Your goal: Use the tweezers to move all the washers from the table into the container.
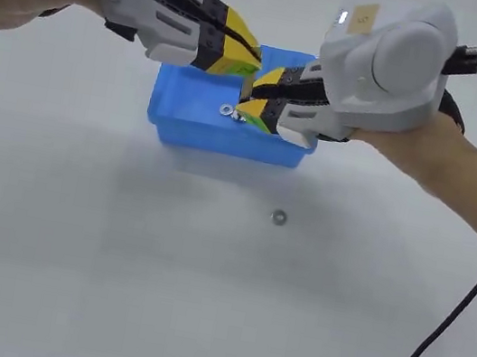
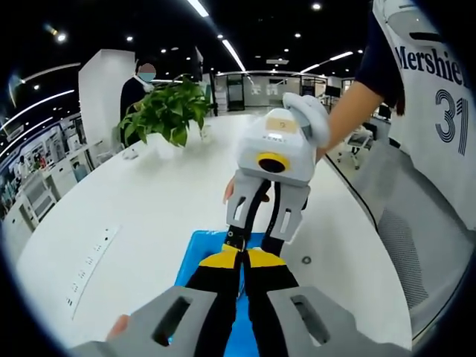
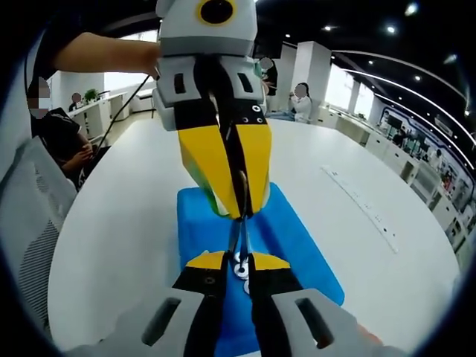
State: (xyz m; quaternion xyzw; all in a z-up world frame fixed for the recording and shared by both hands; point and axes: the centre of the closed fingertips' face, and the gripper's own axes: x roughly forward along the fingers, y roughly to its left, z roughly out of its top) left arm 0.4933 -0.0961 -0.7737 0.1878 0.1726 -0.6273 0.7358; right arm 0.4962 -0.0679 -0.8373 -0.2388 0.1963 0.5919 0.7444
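A blue container stands on the white table, with washers lying inside it. One more washer rests on the table in front of the container. My right gripper reaches in from the right over the container. It is shut on thin dark tweezers that point forward. My left gripper comes from the upper left, jaws together, its yellow tips just above the tweezers' end. Whether it touches them is unclear. In the right gripper view the washers show just past my own jaws.
A black cable runs from the right gripper down across the table's right side. White tabletop spreads in front of the container. A potted plant stands far back on the table, and people are in the room behind.
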